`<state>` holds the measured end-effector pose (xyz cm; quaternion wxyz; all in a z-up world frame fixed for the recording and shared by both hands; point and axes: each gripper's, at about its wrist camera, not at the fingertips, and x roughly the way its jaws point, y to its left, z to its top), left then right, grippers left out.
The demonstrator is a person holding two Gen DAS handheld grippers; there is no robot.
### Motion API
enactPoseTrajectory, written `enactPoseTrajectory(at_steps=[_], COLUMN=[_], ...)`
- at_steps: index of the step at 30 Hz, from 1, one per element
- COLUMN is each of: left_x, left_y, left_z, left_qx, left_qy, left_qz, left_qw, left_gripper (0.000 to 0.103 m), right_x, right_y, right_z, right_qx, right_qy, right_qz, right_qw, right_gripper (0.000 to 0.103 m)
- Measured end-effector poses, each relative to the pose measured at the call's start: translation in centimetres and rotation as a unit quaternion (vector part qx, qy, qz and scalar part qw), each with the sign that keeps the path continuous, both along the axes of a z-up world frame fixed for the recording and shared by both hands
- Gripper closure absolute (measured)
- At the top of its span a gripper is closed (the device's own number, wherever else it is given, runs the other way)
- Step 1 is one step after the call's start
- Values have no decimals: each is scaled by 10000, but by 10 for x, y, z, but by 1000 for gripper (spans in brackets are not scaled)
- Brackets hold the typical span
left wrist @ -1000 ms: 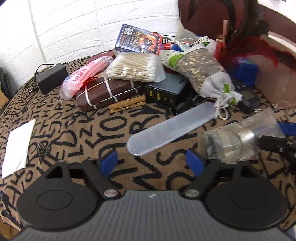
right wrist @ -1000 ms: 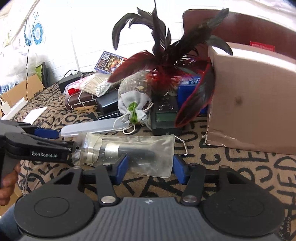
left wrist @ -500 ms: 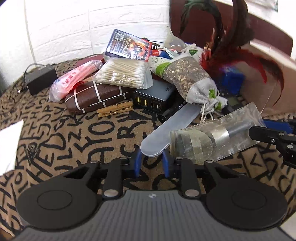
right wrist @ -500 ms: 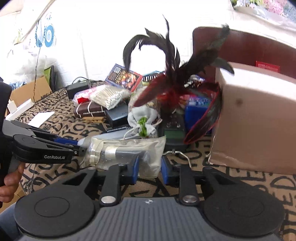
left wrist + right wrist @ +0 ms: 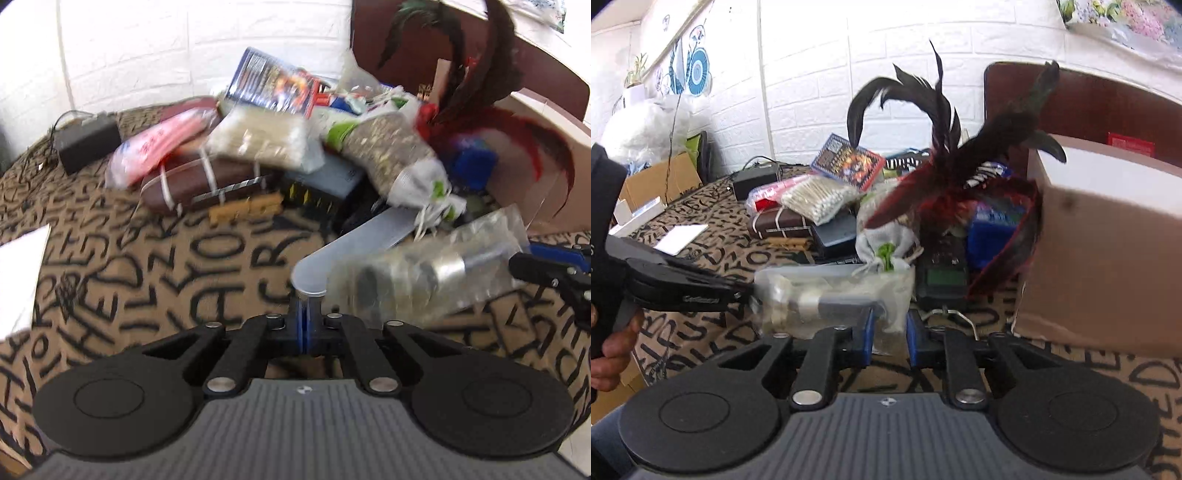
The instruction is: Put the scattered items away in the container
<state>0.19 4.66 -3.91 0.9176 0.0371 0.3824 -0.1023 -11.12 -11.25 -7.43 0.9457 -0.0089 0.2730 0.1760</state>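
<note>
Clear bag [image 5: 846, 295] between closing right gripper [image 5: 889, 336] fingers.

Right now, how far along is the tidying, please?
Done: nothing visibly boxed; the inside of the cardboard box is hidden. In hand: left tool pinches the frosted case; right tool has its jaws closing on the clear bag. Left: the cotton swabs and other scattered items.

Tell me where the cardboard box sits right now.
In the right wrist view the cardboard box stands at the right edge of the patterned table, beside the red and black feathers and the blue packet.
</note>
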Motion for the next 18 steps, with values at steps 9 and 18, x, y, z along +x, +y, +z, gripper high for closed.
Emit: enactPoseTrajectory(at_steps=[9, 18], left_x=[1, 1], left_y=[0, -4], left_z=[1, -3], left_qx=[217, 196], left_qy=[-185, -337], left_qz=[-216, -465], left_qw=[9994, 9982], left_gripper=[64, 100], right_x=[2, 4], right_y=[1, 2], right_z=[-8, -8], right_qx=[-89, -69], right_qy=[104, 120], right_qz=[44, 53], right_qw=[9999, 9999], right_gripper=[88, 88])
